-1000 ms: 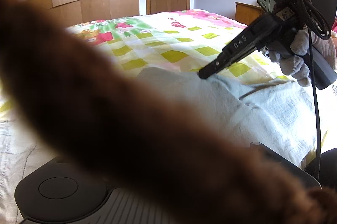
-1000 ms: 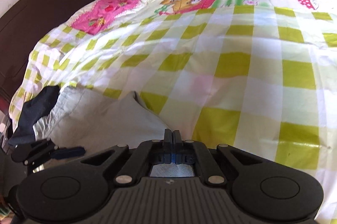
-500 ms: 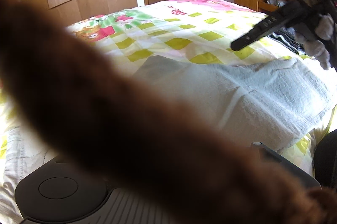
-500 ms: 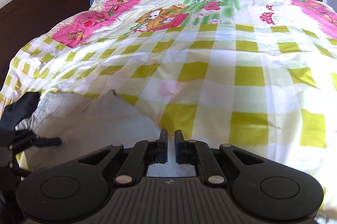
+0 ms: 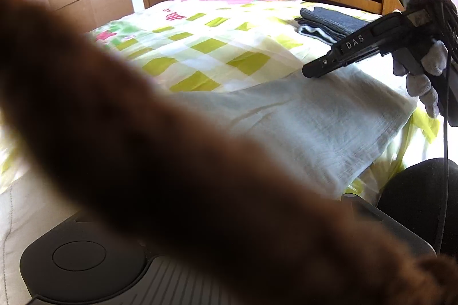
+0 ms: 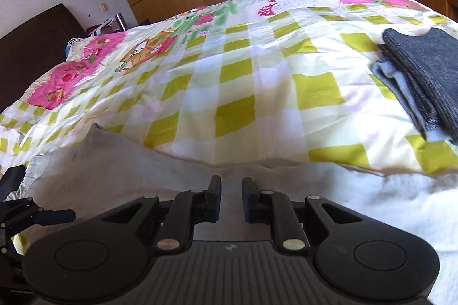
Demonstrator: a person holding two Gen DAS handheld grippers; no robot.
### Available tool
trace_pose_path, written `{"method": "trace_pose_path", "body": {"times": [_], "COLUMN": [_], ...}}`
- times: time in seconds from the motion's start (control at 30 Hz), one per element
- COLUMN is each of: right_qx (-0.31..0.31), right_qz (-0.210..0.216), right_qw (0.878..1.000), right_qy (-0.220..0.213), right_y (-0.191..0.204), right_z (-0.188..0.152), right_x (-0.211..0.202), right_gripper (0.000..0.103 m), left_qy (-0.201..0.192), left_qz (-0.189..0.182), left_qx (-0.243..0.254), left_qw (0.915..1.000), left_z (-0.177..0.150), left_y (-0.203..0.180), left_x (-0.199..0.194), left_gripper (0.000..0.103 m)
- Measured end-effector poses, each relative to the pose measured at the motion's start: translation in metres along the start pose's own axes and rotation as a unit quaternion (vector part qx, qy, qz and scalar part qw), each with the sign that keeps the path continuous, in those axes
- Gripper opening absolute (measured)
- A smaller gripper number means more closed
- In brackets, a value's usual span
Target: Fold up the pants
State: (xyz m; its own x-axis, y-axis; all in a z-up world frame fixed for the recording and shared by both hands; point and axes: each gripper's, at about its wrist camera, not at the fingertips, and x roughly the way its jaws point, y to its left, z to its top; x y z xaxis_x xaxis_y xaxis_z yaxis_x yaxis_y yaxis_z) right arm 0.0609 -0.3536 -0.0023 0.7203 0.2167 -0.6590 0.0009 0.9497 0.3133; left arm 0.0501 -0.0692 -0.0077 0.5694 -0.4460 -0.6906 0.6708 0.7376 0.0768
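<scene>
Bedspread (image 6: 257, 93) fills right view; brown blur (image 5: 143, 147) blocks left gripper's fingers.

The pale folded cotton pants (image 6: 120, 170) lie along the near edge of the bed with the yellow-checked cartoon quilt (image 6: 257, 81). A stack of folded dark grey knit clothes (image 6: 423, 76) sits toward the bed's right edge, well apart from them.

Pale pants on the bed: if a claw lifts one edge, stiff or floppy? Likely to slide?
Probably floppy: the pale pants lie limp and creased, following the bedspread underneath. Likely light, since the fabric looks thin. Sliding seems unlikely, as both surfaces are soft cloth; the folded layers may instead shift or unfold when one edge is lifted.
</scene>
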Motion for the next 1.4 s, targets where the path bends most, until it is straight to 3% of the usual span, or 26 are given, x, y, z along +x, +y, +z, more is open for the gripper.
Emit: {"method": "trace_pose_path", "body": {"times": [0.1, 0.17, 0.27, 0.37, 0.47, 0.53, 0.57, 0.67, 0.8, 0.9, 1.03, 1.17, 1.23, 1.27, 1.33, 1.4], "right_qx": [0.032, 0.061, 0.086, 0.131, 0.184, 0.219, 0.235, 0.281, 0.361, 0.367, 0.375, 0.367, 0.370, 0.372, 0.371, 0.368], "right_qz": [-0.052, -0.045, -0.062, -0.065, -0.069, -0.047, -0.045, -0.059, -0.027, -0.037, -0.045, -0.055, -0.056, -0.053, -0.052, -0.054], "right_qw": [0.998, 0.997, 0.994, 0.988, 0.979, 0.973, 0.970, 0.957, 0.930, 0.926, 0.921, 0.923, 0.921, 0.920, 0.920, 0.920], "right_qy": [0.013, 0.002, -0.031, -0.051, -0.059, -0.051, -0.045, -0.043, -0.059, -0.081, -0.093, -0.103, -0.108, -0.111, -0.119, -0.125], "right_y": [-0.032, -0.051, -0.063, -0.079, -0.093, -0.100, -0.103, -0.117, -0.138, -0.139, -0.146, -0.148, -0.152, -0.154, -0.158, -0.161], "right_z": [-0.004, 0.001, 0.003, -0.016, -0.044, -0.064, -0.072, -0.089, -0.097, -0.100, -0.103, -0.093, -0.088, -0.086, -0.082, -0.080], "right_x": [0.004, 0.001, -0.022, -0.061, -0.104, -0.123, -0.127, -0.128, -0.122, -0.130, -0.136, -0.131, -0.132, -0.133, -0.136, -0.139], "right_gripper": [0.028, 0.023, 0.029, 0.030, 0.032, 0.038, 0.043, 0.043, 0.043, 0.043, 0.043, 0.043, 0.033, 0.021, 0.020, 0.020], "left_qy": [0.003, 0.010, 0.018, 0.016, 0.020, 0.022, 0.022, 0.021, 0.019, 0.018, 0.011, 0.002, 0.001, 0.001, 0.000, 0.002], "left_qz": [-0.018, -0.028, -0.023, -0.032, -0.040, -0.048, -0.052, -0.057, -0.063, -0.067, -0.102, -0.113, -0.110, -0.108, -0.101, -0.097], "left_qx": [0.013, 0.024, 0.045, 0.051, 0.062, 0.066, 0.069, 0.083, 0.088, 0.100, 0.118, 0.155, 0.169, 0.174, 0.178, 0.183], "left_qw": [0.9997, 0.9993, 0.9986, 0.9981, 0.9971, 0.9964, 0.9960, 0.9947, 0.9940, 0.9925, 0.9877, 0.9815, 0.9794, 0.9788, 0.9789, 0.9784], "left_z": [0.009, 0.014, 0.021, 0.026, 0.030, 0.032, 0.034, 0.038, 0.045, 0.048, 0.049, 0.052, 0.053, 0.054, 0.055, 0.054], "left_y": [-0.015, -0.025, -0.039, -0.049, -0.061, -0.071, -0.075, -0.088, -0.099, -0.108, -0.121, -0.145, -0.154, -0.156, -0.159, -0.162], "left_x": [0.012, 0.023, 0.032, 0.030, 0.036, 0.042, 0.044, 0.050, 0.051, 0.045, 0.039, 0.043, 0.047, 0.049, 0.051, 0.051], "left_gripper": [0.062, 0.062, 0.062, 0.063, 0.064, 0.064, 0.064, 0.064, 0.064, 0.064, 0.065, 0.067, 0.066, 0.065, 0.062, 0.050]}}
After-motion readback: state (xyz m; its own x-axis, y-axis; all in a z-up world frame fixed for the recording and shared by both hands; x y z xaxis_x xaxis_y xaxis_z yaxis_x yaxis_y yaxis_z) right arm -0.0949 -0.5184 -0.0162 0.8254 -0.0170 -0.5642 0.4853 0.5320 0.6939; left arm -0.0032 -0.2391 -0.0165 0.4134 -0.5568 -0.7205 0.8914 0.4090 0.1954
